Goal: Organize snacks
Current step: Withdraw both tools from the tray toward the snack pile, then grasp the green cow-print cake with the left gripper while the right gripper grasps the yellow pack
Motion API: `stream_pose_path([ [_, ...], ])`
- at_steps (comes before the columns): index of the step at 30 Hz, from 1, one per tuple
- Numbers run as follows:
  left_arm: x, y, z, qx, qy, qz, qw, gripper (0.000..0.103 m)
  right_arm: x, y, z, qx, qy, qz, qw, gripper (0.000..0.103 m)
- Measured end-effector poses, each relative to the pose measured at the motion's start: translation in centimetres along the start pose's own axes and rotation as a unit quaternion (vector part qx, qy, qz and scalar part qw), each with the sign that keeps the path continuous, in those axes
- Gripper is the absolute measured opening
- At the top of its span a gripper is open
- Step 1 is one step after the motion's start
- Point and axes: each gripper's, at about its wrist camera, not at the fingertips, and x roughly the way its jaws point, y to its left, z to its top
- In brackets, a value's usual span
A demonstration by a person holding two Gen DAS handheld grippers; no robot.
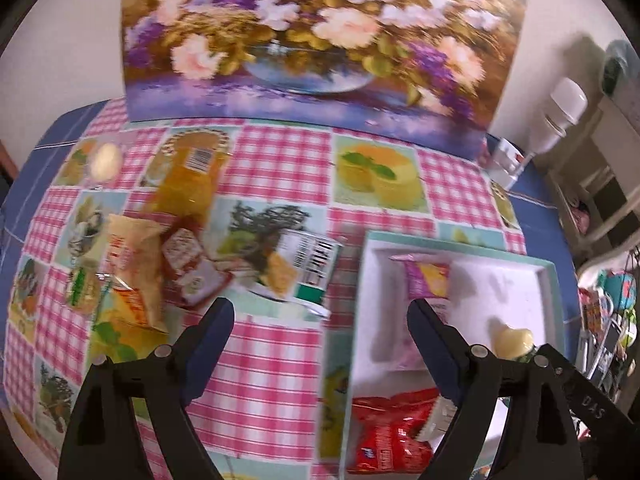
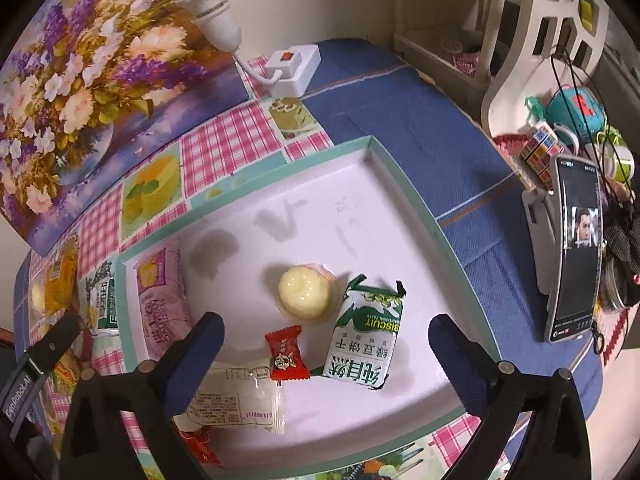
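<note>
The white tray with the teal rim sits on the bench, over the pink checked cloth, and holds most of the snacks. Near the tray's middle lies a pale yellow round pastry in clear wrap. Just beside it, toward the tray's phone-side edge, lies a green and white biscuit packet. A small red candy rests near the tray's front, touching the end of a long clear-wrapped white snack. Against the tray wall on the painting side lies a pink packet. A red packet lies at the tray's near corner, partly hidden by the tool's body.

The right tool hangs over the tray with its jaws spread wide and nothing between the pads. The left tool hovers over the tray's outer edge and the cloth, jaws also spread and empty.

Outside the tray, on the cloth away from the phone, lie a green and white packet, a red-and-white packet, a yellow-orange bag and an orange packet; the blur makes their print unreadable. Beyond the tray a flower painting leans on the wall, with a white lamp on its base. A phone stands on a holder past the tray's far side.
</note>
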Motion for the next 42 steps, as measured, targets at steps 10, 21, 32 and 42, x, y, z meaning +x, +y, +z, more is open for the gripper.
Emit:
stream_pose_path([
  [10,-1.6,3.6,1.0,-0.023,-0.025,0.017,0.9993,0.089,-1.7,1.2,0.2,0.004,-0.052,0.007,0.999,0.103],
  [21,-3.1,8.6,2.0,-0.042,-0.036,0.033,0.9979,0.089,-1.0,4.8,-0.7,-0.026,-0.034,0.007,0.999,0.103],
  [32,-4.9,17.4,2.1,-0.107,-0.047,0.059,0.9914,0.089,-1.9,11.4,-2.1,-0.059,-0.051,0.051,0.996,0.103],
  [42,-5.8,25.8,1.1,-0.184,-0.049,0.078,0.9786,0.089,-2.2,19.3,-4.8,-0.118,-0.047,0.105,0.986,0.103],
])
